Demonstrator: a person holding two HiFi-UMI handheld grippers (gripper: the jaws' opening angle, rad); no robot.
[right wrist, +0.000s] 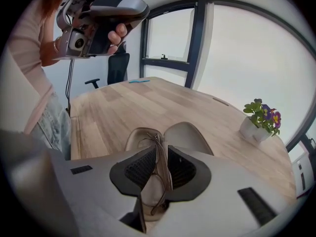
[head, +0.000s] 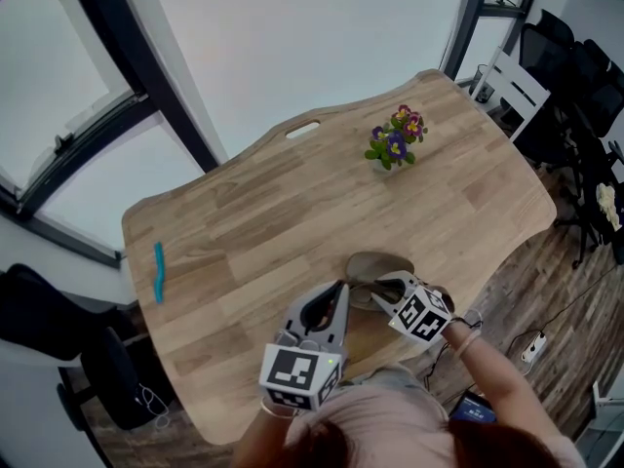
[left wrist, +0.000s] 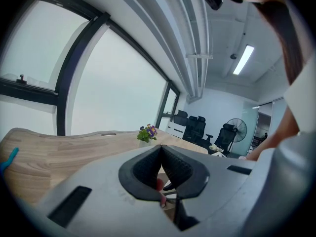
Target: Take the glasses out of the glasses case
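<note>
A beige glasses case (right wrist: 190,131) lies open on the wooden table (head: 253,213), near its front edge (head: 378,264). My right gripper (right wrist: 159,154) is shut on thin-framed glasses (right wrist: 160,179), folded and held on edge just above the open case. In the head view the right gripper (head: 383,287) sits right over the case. My left gripper (head: 338,291) is lifted off the table to the left of the case, and its jaws meet at the tips (left wrist: 161,147) with nothing between them. A hand holds the left gripper (right wrist: 98,16) high in the right gripper view.
A small white pot of purple flowers (head: 395,142) stands at the table's far side. A teal pen (head: 159,271) lies near the left edge. Black office chairs (head: 575,76) and a white chair (head: 515,88) stand to the right; a power strip (head: 534,345) lies on the floor.
</note>
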